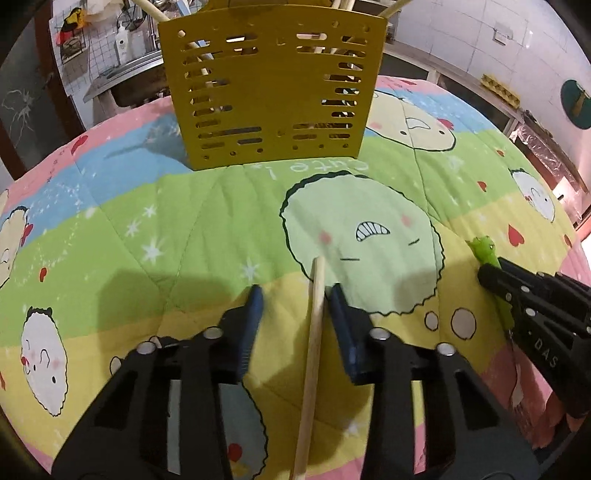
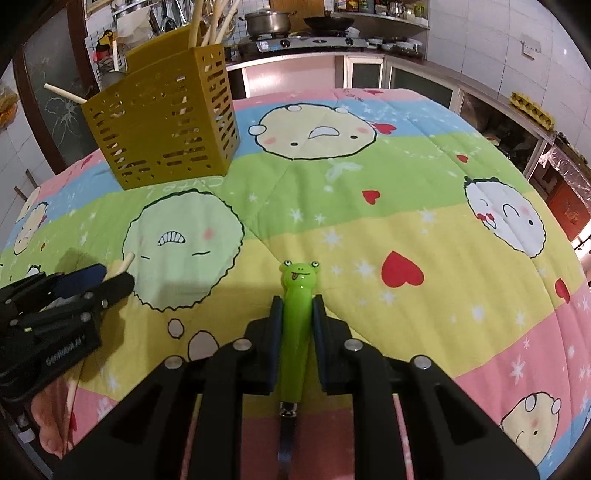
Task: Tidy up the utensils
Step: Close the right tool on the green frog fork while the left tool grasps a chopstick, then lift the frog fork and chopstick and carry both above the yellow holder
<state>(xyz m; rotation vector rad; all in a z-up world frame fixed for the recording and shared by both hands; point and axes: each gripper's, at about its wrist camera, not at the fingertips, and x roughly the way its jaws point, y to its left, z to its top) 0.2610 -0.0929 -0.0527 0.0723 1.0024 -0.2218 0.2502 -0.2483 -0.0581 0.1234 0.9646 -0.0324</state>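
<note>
**Left wrist view.** Left tool [image 1: 295, 291] tilted down over the quilt-covered bench [image 1: 184, 221], jaws partly apart. Wooden chopstick [image 1: 314, 332] lying between the blue pads [image 1: 255, 317], just against the right-hand pad and clear of the other, so not clamped. Near end of the chopstick cut off by the lower edge. Far end resting on the pale green cartoon face printed on the quilt. Yellow slotted utensil holder [image 1: 269, 92] upright at the far side of the bench, well apart from the tool. Top rim cropped by the upper edge. Contents visible only as pale slivers through the slots and a few stick ends above.

**Right wrist view.** Right tool [image 2: 298, 301] closed on the frog-handled utensil [image 2: 295, 332], with both pads pressing the green handle below the frog head. Frog head pointing away from the camera, above the yellow stripe of the quilt. Short metal neck showing under the handle. Working end hidden beneath the tool body, so kind of utensil not determinable. Holder seen cornerwise at upper left with several chopsticks [image 2: 207, 26] standing in it, their lower parts masked by the walls. Left tool at the left edge, partly cut off.
</note>
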